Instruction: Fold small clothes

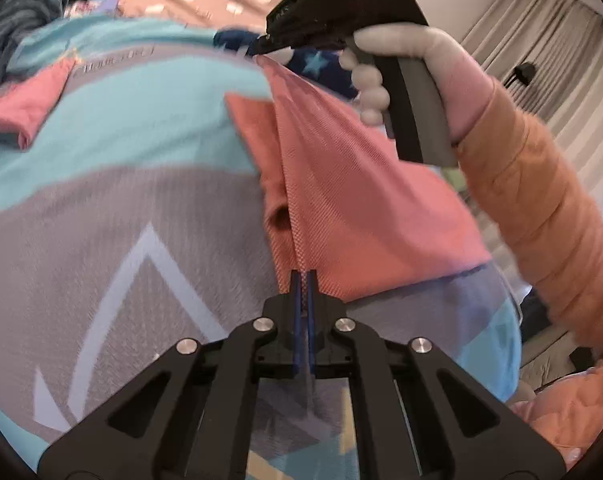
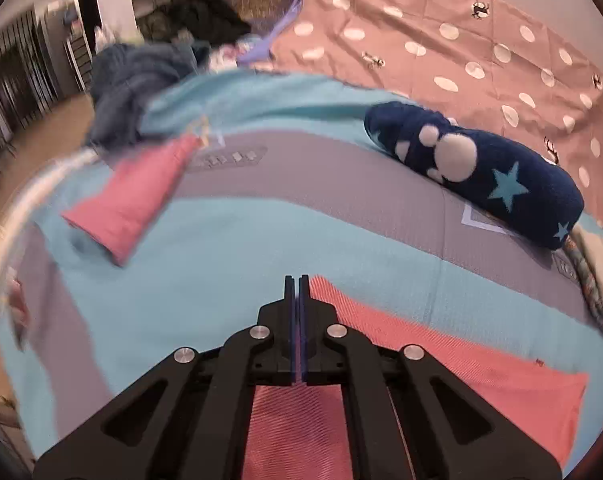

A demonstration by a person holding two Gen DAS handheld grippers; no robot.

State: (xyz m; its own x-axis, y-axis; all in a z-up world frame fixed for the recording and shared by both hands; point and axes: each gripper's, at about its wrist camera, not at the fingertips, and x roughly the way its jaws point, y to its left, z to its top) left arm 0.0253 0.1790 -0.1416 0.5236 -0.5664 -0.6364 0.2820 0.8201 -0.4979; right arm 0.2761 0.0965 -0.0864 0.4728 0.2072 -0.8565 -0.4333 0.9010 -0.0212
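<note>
The coral garment [image 1: 365, 208] is pinched at 2 corners by the left gripper [image 1: 303, 276] and right gripper [image 2: 297, 280]; its near edge is hidden behind the fingers. A folded pink cloth [image 2: 129, 208] lies far left, blurred.

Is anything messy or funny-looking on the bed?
Yes. Dark clothes lie heaped and unfolded at the far edge of the bed. A small pink garment lies folded on the blanket, tilted at an angle.

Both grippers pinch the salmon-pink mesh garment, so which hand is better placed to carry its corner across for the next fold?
Probably right: the right gripper holds the salmon-pink mesh garment at its raised far corner; the left gripper pins the near edge.
</note>
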